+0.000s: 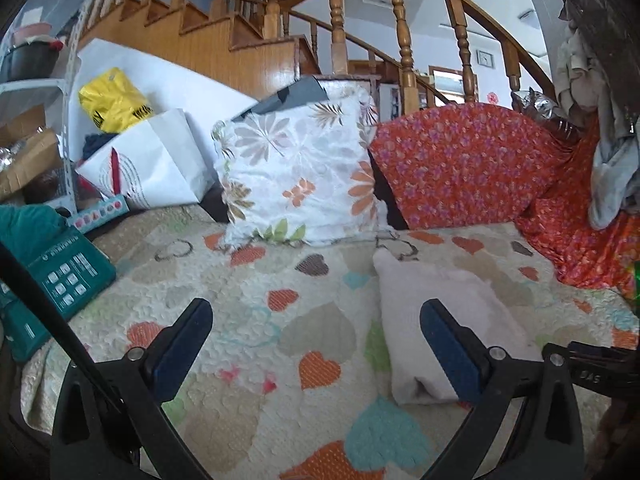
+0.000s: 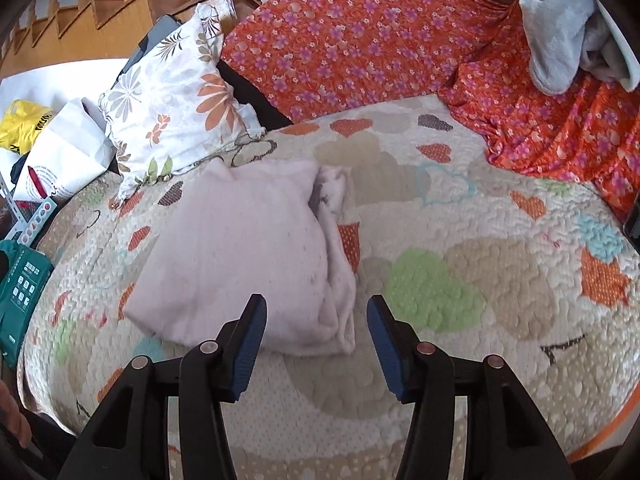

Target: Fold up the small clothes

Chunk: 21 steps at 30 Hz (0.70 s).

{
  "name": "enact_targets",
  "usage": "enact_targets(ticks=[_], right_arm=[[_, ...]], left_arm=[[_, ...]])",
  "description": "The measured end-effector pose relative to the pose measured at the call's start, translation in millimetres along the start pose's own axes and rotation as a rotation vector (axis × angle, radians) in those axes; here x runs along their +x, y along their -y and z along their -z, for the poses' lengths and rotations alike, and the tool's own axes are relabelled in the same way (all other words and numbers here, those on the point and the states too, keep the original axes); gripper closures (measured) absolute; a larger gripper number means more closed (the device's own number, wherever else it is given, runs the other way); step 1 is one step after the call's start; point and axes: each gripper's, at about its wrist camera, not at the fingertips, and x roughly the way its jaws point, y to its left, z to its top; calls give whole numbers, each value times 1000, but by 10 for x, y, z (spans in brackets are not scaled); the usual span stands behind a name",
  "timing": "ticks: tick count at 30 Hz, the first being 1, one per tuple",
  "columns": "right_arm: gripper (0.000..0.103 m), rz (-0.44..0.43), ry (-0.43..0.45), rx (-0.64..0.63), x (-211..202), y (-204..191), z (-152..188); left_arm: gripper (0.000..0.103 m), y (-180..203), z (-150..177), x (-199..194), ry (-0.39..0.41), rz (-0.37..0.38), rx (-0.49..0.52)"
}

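Observation:
A pale pink fuzzy garment (image 2: 248,256) lies folded into a thick bundle on the heart-patterned quilt (image 2: 460,280). In the left wrist view the same pink garment (image 1: 436,320) sits right of centre. My left gripper (image 1: 316,314) is open at full width over the quilt, its right finger (image 1: 448,344) overlapping the bundle's near edge, with nothing between the pads. My right gripper (image 2: 316,316) stands open just in front of the bundle's near right corner, not touching it, nothing held.
A floral pillow (image 1: 296,176) and an orange flowered cover (image 1: 460,168) line the back. Grey clothes (image 2: 568,28) are heaped at the right. Teal boxes (image 1: 68,276), a white paper bag (image 1: 156,168) and a yellow bag (image 1: 112,100) stand left. A wooden staircase (image 1: 336,20) rises behind.

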Motion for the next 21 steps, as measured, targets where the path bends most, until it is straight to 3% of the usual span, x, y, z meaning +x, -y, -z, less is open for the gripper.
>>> enact_targets(ticks=[10, 16, 18, 21], right_arm=[[45, 45, -11, 9, -32, 60, 170], [45, 75, -3, 26, 18, 81, 211], [45, 80, 0, 24, 36, 74, 229], [45, 104, 4, -5, 74, 62, 260]], left_arm=[[0, -4, 123, 73, -85, 74, -24], [0, 35, 158, 76, -41, 37, -15], [0, 57, 175, 118, -58, 66, -17], [0, 154, 238, 259, -151, 144, 24]])
